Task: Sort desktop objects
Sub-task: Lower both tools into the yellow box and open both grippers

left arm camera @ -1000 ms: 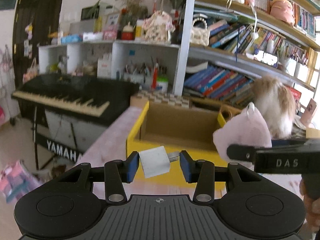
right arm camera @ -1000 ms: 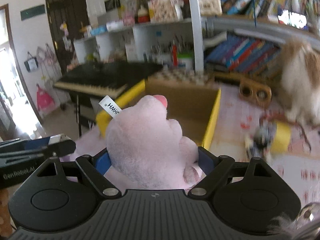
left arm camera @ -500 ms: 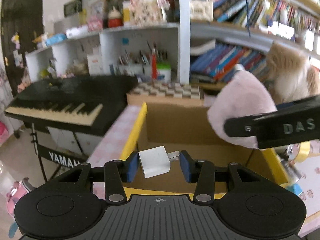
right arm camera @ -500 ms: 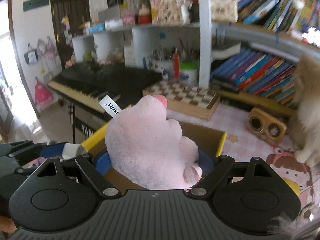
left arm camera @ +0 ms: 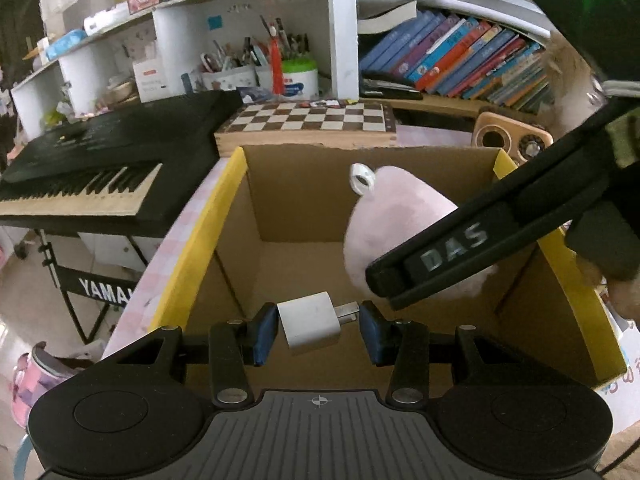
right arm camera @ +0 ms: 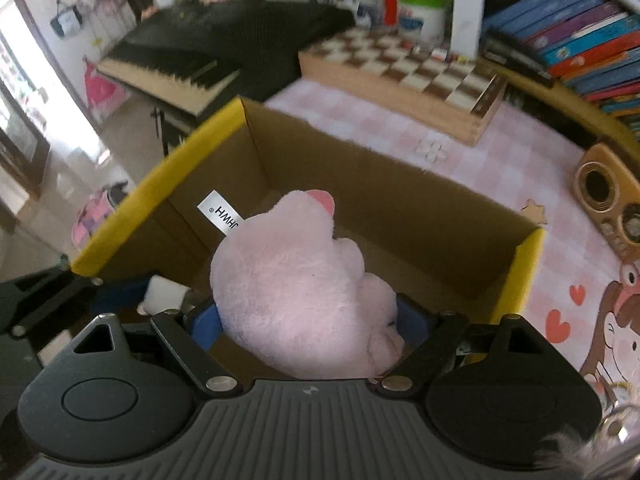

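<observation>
The left hand-held gripper [left arm camera: 319, 327] grasps a small white charger [left arm camera: 311, 322] by its flat side and its metal pins, low over the open cardboard box [left arm camera: 208, 220]. It looks light, hard and smooth, so it may slip. The right hand-held gripper [right arm camera: 308, 326] squeezes a pink plush toy [right arm camera: 296, 300], soft and light, around its body, above the same box.
</observation>
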The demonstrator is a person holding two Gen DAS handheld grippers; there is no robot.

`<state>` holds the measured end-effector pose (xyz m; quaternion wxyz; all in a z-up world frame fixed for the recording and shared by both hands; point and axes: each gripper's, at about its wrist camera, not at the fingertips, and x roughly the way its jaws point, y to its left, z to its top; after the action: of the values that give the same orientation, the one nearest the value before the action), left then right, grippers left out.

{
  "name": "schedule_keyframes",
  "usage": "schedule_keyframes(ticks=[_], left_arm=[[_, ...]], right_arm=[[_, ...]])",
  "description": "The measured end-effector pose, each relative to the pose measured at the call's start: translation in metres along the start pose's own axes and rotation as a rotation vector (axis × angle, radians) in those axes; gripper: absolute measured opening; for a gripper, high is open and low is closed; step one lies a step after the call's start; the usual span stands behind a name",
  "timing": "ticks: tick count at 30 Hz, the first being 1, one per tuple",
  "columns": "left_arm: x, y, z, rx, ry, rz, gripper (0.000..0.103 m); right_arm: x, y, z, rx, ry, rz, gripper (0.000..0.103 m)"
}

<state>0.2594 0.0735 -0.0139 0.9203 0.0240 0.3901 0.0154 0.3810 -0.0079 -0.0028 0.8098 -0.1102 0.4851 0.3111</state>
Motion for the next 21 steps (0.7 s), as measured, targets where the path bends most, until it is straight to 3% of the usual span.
schedule_keyframes(ticks=[3,14,21], left_arm=[[0.006,-0.004,0.002,0.012,0.016,-0.003,0.043],[0.02,-0.007,0.003,-0.001,0.054,0.007,0.043],[0.018,-0.009,0.002,-0.006,0.019,0.027,0.045]], right_arm=[[0.009,-0.003,0.008,-0.015,0.036,0.028,0.086],[0.034,-0.009,0.011,-0.049,0.09,0.005,0.087],[0.028,-0.01,0.01,-0.051,0.053,0.008,0.091]])
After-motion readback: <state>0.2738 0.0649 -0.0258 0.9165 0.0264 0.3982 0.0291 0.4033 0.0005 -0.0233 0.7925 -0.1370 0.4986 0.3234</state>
